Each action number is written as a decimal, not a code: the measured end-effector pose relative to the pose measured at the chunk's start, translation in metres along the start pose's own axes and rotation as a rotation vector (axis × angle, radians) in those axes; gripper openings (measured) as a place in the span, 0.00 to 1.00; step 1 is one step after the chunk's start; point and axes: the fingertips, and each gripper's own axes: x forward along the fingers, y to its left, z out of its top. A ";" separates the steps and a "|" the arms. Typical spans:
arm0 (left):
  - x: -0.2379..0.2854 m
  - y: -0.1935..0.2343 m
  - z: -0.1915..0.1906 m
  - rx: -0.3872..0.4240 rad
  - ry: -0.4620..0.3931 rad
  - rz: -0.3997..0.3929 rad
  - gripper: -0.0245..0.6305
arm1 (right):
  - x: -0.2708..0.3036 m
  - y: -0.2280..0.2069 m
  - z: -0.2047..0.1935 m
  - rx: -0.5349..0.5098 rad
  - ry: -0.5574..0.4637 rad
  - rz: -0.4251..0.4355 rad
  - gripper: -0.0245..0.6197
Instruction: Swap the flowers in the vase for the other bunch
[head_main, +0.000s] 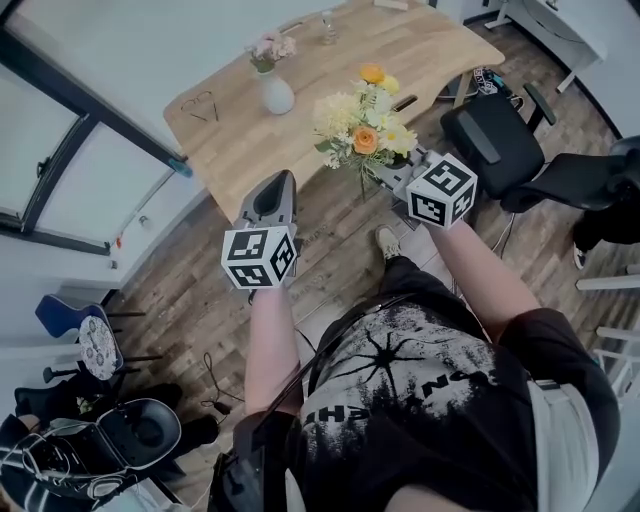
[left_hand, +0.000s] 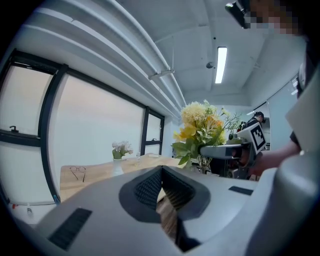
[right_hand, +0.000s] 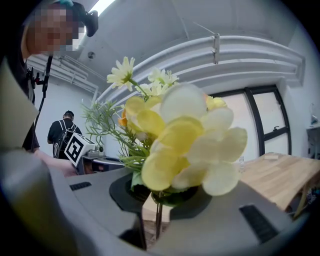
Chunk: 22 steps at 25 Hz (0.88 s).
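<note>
One yellow bunch (head_main: 362, 125); bulbous white vase (head_main: 277, 95)

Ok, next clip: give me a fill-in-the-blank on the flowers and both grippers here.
1. The right gripper is shut on the ____ of the yellow bunch.
2. The left gripper is shut and holds ____.
3. The flowers in the white vase are pale ____.
4. The table under the vase is made of ____.

Missing words: stems; nothing; pink; wood.

A yellow-and-orange bunch (head_main: 362, 125); pink flowers (head_main: 272, 47) in a white vase (head_main: 277, 96).
</note>
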 end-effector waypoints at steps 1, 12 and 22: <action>0.003 0.001 0.000 -0.006 -0.002 -0.001 0.06 | 0.002 -0.004 -0.001 0.005 -0.001 -0.001 0.17; 0.062 0.027 0.004 -0.024 -0.004 0.037 0.06 | 0.027 -0.071 -0.013 0.005 0.014 0.002 0.17; 0.134 0.078 0.025 -0.074 0.001 0.107 0.06 | 0.094 -0.149 0.004 0.019 0.022 0.069 0.17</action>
